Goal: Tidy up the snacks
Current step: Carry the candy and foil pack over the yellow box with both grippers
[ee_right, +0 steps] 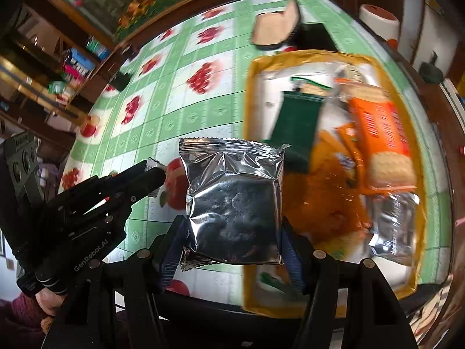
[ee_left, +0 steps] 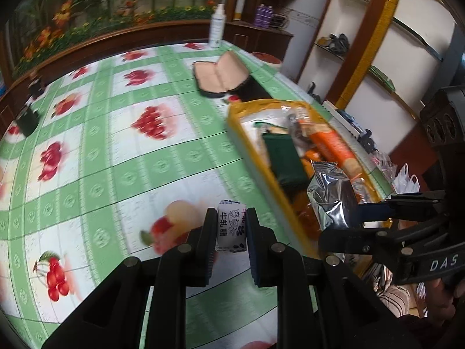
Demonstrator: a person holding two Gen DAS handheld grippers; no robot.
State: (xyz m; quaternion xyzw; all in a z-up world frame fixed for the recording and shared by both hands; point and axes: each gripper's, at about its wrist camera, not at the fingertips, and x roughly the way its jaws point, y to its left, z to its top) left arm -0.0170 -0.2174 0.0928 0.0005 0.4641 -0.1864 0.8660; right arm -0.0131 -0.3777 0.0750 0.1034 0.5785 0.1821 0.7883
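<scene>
Table (ee_left: 122, 157) under a green checked cloth with fruit prints carries everything I work over. Toward its far edge stands a white spray bottle (ee_left: 217, 26), and just nearer lies an open tan case (ee_left: 221, 76) with a flat black object (ee_left: 255, 90) touching its right side. A dark box (ee_left: 27, 122) sits near the left edge. Along the right edge lies a yellow-rimmed tray (ee_right: 305, 56), and no object stands between my grippers and its near left rim.

Inside the tray, a dark green packet (ee_right: 296, 122) lies toward the far left part, an orange biscuit pack (ee_right: 380, 145) runs down the middle right, loose orange wrappers (ee_right: 328, 192) fill the centre, and a second foil pouch (ee_right: 398, 226) rests at the near right corner.

My left gripper (ee_left: 231, 226) is clamped tight on a small white milk candy (ee_left: 231, 225), held clear above the cloth just left of the tray. My right gripper (ee_right: 232, 238) grips a silver foil packet (ee_right: 232, 203) by its two side edges, held above the tray's left rim, beside the left gripper.
</scene>
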